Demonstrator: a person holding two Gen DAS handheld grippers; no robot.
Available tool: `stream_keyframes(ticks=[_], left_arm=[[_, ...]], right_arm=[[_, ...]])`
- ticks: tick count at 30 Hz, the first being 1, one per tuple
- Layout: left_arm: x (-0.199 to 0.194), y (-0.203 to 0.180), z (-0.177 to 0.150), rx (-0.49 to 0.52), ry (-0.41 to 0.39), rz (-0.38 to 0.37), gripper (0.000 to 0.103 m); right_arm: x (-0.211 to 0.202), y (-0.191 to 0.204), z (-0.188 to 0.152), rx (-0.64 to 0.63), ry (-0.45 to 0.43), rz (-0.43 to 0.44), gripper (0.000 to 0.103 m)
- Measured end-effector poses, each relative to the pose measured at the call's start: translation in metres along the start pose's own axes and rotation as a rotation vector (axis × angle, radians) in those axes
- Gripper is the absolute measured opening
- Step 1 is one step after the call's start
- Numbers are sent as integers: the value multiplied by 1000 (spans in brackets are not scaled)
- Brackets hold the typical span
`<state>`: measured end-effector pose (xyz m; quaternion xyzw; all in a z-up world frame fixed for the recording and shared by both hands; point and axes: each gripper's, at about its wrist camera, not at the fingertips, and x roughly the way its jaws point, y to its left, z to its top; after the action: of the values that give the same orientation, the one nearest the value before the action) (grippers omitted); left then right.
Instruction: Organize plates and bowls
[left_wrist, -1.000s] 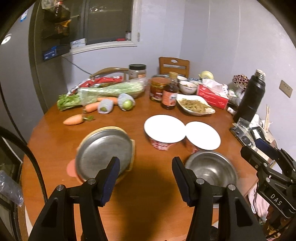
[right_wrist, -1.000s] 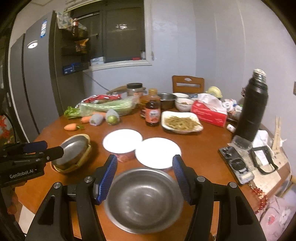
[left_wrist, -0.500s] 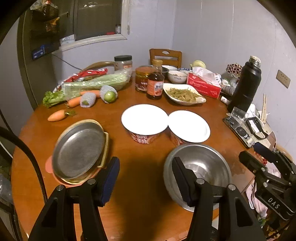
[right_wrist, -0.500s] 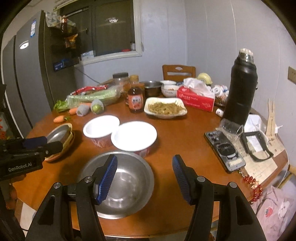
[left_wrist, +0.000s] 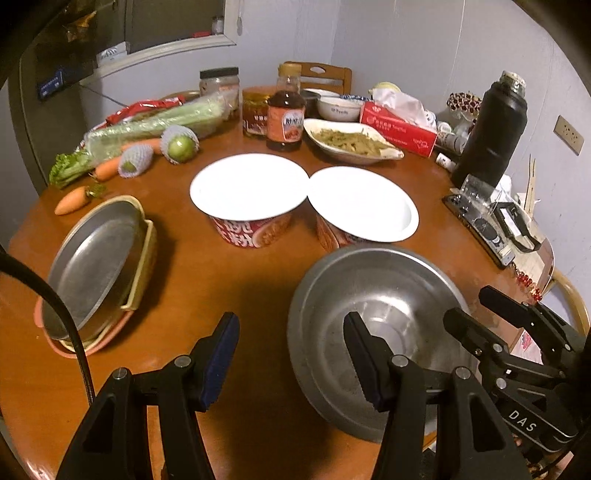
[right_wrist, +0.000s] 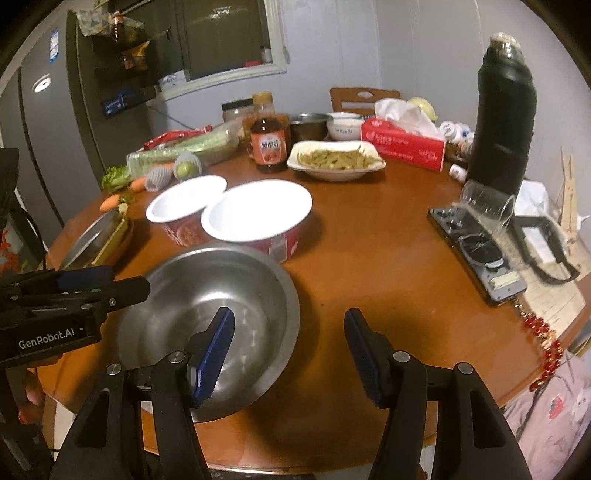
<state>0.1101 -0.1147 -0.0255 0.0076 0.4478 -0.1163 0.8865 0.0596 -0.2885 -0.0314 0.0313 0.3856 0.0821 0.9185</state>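
Two hand-held grippers, left (left_wrist: 290, 356) and right (right_wrist: 288, 356), hover spread and empty above the counter (right_wrist: 369, 258); the steel bowl (right_wrist: 210, 314) lies at one o'clock of the left, eleven o'clock of the right.

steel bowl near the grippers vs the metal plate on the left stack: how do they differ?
The steel bowl is deep with a rounded well; the metal plate is shallow and nearly flat. The steel bowl sits level, directly on the table; the metal plate leans tilted on a stack of other dishes. The steel bowl lies at the near edge before both grippers; the metal plate is off to the left. Both are bare metal, round and empty.
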Motion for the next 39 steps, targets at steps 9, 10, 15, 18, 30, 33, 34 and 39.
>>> stream_keyframes(ticks=[9,10,15,18,30,33,34,39], left_arm=[[25,-12,-4,31,23,-38,58],[27,-15,-5,44,24,-32,58],[32,-23,-11,74,31,-32,49],[30,-21,-13,76,32,-30,44],[11,2,-26,39,29,-17,44],[4,15,-29,18,23,-7,44],[3,17,-30,14,23,-2,44],[-3,28,-35,20,15,25,44]], right_arm=[[20,-6,-3,7,29,-5,55],[22,-6,-3,2,31,-7,54],[30,3,-7,-35,53,35,41],[27,12,-7,-67,49,50,39],[16,37,-8,-113,48,65,40],[13,51,-9,-141,45,84,40],[13,55,-10,-148,45,92,40],[14,72,-11,-171,50,111,40]])
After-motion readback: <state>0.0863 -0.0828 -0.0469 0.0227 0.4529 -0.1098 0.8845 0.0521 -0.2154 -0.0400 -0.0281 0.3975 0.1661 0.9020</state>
